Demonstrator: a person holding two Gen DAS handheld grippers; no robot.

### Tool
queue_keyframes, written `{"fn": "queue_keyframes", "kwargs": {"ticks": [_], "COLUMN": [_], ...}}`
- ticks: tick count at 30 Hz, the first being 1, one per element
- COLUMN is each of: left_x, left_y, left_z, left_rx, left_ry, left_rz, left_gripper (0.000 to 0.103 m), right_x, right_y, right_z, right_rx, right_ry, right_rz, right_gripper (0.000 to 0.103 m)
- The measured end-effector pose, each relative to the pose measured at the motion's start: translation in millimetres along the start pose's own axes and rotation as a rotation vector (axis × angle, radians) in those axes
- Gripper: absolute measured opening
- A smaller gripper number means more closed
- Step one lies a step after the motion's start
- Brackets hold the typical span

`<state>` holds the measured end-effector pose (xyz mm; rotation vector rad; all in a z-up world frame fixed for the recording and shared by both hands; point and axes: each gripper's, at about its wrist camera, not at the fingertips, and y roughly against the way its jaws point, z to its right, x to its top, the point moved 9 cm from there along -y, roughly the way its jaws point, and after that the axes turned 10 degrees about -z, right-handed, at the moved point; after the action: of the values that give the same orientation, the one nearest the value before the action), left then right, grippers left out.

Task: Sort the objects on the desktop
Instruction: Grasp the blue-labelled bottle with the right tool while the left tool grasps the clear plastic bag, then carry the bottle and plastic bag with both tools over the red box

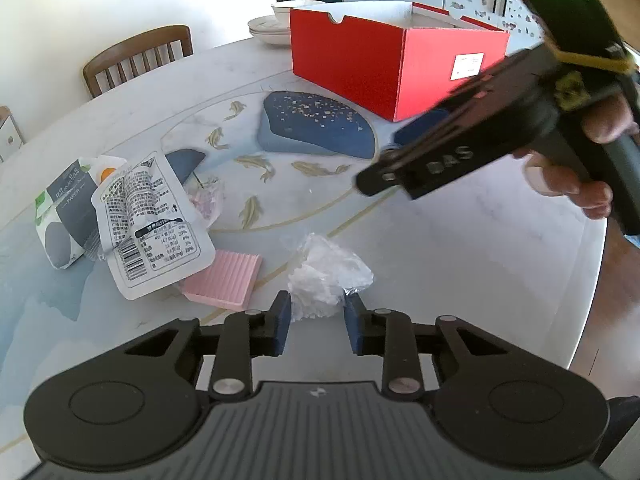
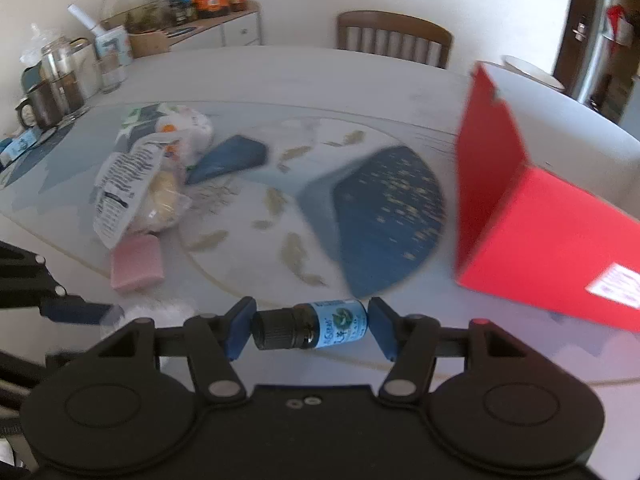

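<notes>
Left wrist view showed the left gripper [image 1: 316,322] with jaws narrowed on a crumpled clear plastic wrapper [image 1: 326,276] lying on the counter [image 1: 460,240]. The right gripper [image 2: 310,326] held a small dark blue-labelled bottle [image 2: 316,324] sideways between its jaws, near the open red cardboard box [image 2: 532,220].

**Inspector:** Items on the table?

**Assistant:** A small dark bottle [image 2: 310,325] with black ribbed cap and blue label, lying sideways, clamped end to end in the right gripper [image 2: 311,328]. A crumpled clear plastic wrapper [image 1: 326,276], its near edge pinched in the left gripper [image 1: 317,320].

**Inspector:** Remainder?

**Assistant:** A pink ribbed pad [image 1: 222,278] lying flat, partly under a white printed pouch [image 1: 154,220]. That pouch leans on a tissue pack [image 1: 68,216]. An open red box [image 1: 384,64] stands upright at the far side, white label on its end.
</notes>
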<state>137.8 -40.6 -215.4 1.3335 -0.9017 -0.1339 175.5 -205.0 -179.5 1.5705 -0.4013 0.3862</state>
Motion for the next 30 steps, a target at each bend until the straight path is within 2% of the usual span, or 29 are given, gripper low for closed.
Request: {"fn": "queue_keyframes", "kwargs": {"ticks": [13,23,27,30], "left_x": [18.5,58.5,67.8,68.5], "left_y": [6.3,25.8,16.9,3.0], "left_z": [5.8,14.1,20.9,23.5], "left_rx": [-0.004,0.005,0.032,0.028], "left_ry": [0.035,0.051,0.037,0.047], "left_rz": [0.030,0.113,0.100,0.052], "left_gripper": [0.014,0.009,0.009,0.009], "right_x": [-18.1,-13.0,-12.6,-14.1], "right_y": [44.2,80.0,82.8,79.7], "right_z": [42.7,79.8,99.1,110.5], "right_rx": [-0.027,-0.033,-0.036,-0.029], "right_ry": [-0.098,-0.119,-0.126,-0.132], "right_rz": [0.028,0.067,0.062,0.050], "right_gripper": [0.061,0.061,0.061,0.061]}}
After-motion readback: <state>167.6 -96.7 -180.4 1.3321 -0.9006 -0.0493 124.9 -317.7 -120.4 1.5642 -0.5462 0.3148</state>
